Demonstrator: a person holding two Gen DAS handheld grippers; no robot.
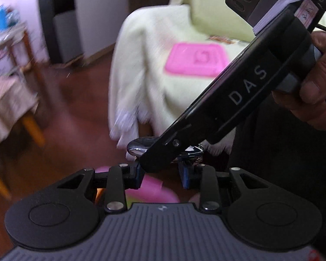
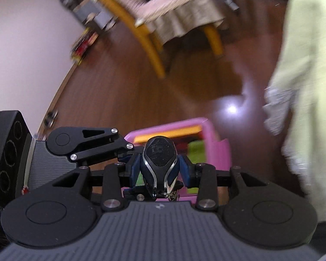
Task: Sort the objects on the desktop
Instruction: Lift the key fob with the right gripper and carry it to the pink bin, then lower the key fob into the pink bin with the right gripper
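The left gripper [image 1: 160,175] has its fingers spread apart, gripping nothing, just under the right gripper's tip. The right gripper [image 2: 159,166] clamps its blue fingers [image 2: 134,169] on a black-and-chrome key fob [image 2: 159,163], held above a pink bin [image 2: 215,143] on the floor.

"DAS" in pale capitals on the right gripper [image 1: 163,165] black body; handwritten sticker near its top illegible.

Blurred pink tray [image 1: 195,61] on pale-clothed table [image 1: 141,65], seemingly.
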